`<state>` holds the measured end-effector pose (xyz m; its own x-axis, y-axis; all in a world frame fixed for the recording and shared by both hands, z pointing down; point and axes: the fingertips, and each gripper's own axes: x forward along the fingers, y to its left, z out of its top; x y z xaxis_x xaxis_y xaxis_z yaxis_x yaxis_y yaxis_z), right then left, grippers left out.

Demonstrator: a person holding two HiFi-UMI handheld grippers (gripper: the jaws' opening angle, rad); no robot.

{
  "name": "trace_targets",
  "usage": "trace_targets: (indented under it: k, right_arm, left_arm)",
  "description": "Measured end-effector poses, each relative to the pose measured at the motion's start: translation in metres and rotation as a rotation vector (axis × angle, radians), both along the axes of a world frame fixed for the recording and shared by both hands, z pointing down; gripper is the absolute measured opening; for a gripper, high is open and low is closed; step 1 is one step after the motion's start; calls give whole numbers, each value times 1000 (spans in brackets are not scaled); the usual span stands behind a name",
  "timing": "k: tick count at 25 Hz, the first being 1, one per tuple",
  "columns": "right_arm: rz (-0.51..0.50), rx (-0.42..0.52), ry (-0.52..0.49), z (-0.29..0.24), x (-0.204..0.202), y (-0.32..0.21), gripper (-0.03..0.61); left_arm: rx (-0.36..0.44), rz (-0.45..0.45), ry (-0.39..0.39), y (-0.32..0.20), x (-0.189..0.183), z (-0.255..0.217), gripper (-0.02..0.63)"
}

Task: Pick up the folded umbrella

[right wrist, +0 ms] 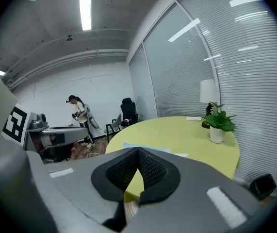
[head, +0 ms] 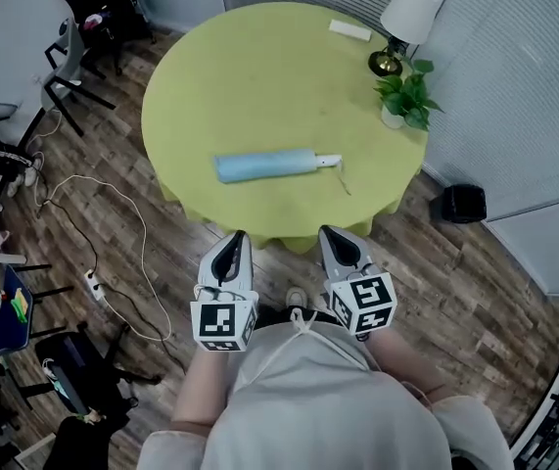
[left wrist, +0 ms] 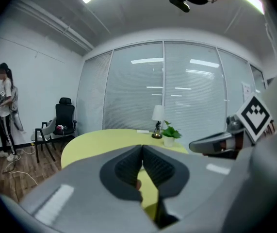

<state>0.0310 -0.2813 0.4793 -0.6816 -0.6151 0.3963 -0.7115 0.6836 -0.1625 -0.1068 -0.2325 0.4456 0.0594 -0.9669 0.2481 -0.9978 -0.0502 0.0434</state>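
Observation:
The folded umbrella (head: 269, 165) is light blue with a white handle (head: 330, 162). It lies across the near half of a round table with a yellow-green cloth (head: 269, 76). My left gripper (head: 237, 239) and right gripper (head: 330, 233) hang side by side just short of the table's near edge, both pointing at it. Both are shut with nothing between the jaws, and both are well apart from the umbrella. In the right gripper view a strip of the umbrella (right wrist: 145, 147) shows just beyond the shut right gripper (right wrist: 138, 150). The left gripper (left wrist: 142, 147) hides it in its own view.
At the table's far right stand a lamp (head: 406, 18) and a potted plant (head: 406, 98), with a flat white item (head: 349, 30) nearby. A black bin (head: 463, 204) sits on the floor at the right. Chairs (head: 83, 27) and a cable with a power strip (head: 93, 282) lie at the left. A person (left wrist: 5, 110) stands far off.

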Motion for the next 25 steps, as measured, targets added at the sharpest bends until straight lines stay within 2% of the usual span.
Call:
trace_targets:
  k: [4,7,12,15,22,25]
  right_arm:
    - [1,-26,2,9,-4,-31,0]
    - [10,-39,5,16,-7,-55,0]
    - [84,-17,3,10,-18,-96,0]
    - [117,-13,8,7,-29,-123,0]
    - [231,-39,32,24,-43,-159,0]
    - [264,-60,37,33,-46,-169,0]
  left_arm:
    - [-26,49,-41,-38,-1,9,13]
    - [-72,108,-65,-71,-3,26,67]
    - [-144,226,-72,-122,-14,47,110]
    - [-206,318,-86,-153,-19,66,171]
    - [-334,568,-204,-205,-26,110,339]
    - [-400,668,-297,-220,-26,129,379]
